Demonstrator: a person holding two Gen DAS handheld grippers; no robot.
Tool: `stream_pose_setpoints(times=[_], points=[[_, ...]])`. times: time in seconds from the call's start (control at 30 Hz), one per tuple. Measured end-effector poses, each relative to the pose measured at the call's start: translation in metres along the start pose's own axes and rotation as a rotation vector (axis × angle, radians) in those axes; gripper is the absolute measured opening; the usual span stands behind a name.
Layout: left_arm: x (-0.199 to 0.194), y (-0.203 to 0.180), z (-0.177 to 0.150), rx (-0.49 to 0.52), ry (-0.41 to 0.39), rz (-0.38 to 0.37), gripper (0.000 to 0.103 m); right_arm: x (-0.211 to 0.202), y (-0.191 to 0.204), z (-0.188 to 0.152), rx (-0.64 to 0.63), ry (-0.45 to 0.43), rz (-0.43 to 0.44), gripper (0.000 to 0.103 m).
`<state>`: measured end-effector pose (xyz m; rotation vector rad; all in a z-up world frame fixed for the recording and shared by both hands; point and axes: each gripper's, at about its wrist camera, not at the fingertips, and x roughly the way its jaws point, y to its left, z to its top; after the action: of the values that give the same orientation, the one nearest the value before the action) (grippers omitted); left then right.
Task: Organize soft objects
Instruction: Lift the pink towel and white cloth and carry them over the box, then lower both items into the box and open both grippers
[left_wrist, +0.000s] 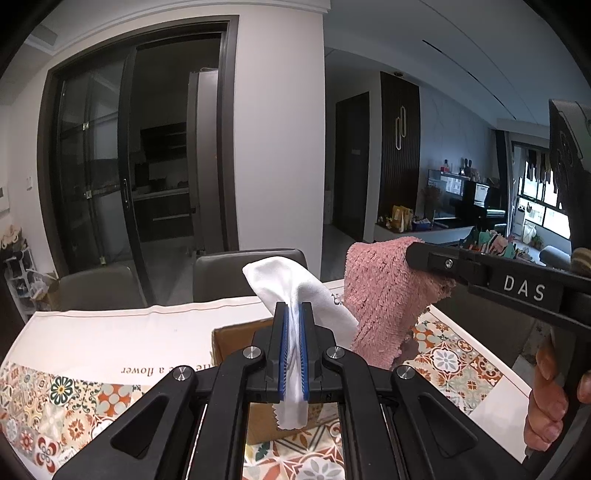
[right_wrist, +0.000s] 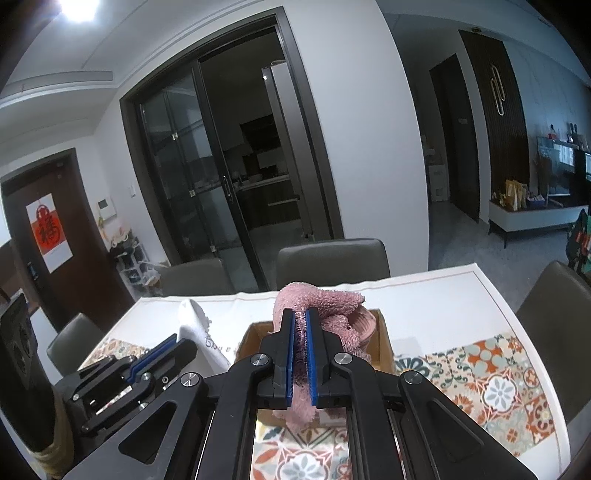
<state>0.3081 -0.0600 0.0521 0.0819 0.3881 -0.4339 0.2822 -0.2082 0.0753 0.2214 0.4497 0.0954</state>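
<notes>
My left gripper is shut on a white cloth, held above a cardboard box on the table. My right gripper is shut on a pink fluffy towel, held above the same box. In the left wrist view the pink towel hangs from the right gripper, just right of the white cloth. In the right wrist view the left gripper and white cloth are at the lower left.
The table has a white cloth cover with a patterned tile border. Grey chairs stand at its far side and one at the right. Dark sliding glass doors are behind.
</notes>
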Motion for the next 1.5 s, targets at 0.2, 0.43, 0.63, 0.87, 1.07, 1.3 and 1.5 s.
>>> stream_pose_setpoints(times=[0.2, 0.43, 0.63, 0.87, 1.07, 1.3, 1.5], points=[[0.019, 0.009, 0.007, -0.002, 0.009, 0.004, 0.008, 0.017, 0.000, 0.012, -0.017, -0.004, 0.006, 0.007], [0.040, 0.012, 0.005, -0.007, 0.031, 0.009, 0.008, 0.040, -0.003, 0.019, -0.022, 0.011, 0.011, 0.007], [0.066, 0.018, -0.002, -0.020, 0.070, 0.003, 0.008, 0.068, -0.002, 0.017, -0.030, 0.045, 0.011, 0.007], [0.095, 0.020, -0.009, -0.011, 0.134, -0.017, 0.008, 0.105, -0.017, 0.004, 0.000, 0.126, 0.002, 0.007], [0.121, 0.022, -0.021, -0.028, 0.208, -0.046, 0.008, 0.131, -0.029, -0.008, 0.010, 0.198, -0.018, 0.007], [0.141, 0.027, -0.032, -0.046, 0.273, -0.058, 0.008, 0.155, -0.038, -0.024, 0.000, 0.268, -0.040, 0.007], [0.150, 0.028, -0.041, -0.060, 0.310, -0.064, 0.012, 0.172, -0.042, -0.034, -0.012, 0.319, -0.045, 0.007]])
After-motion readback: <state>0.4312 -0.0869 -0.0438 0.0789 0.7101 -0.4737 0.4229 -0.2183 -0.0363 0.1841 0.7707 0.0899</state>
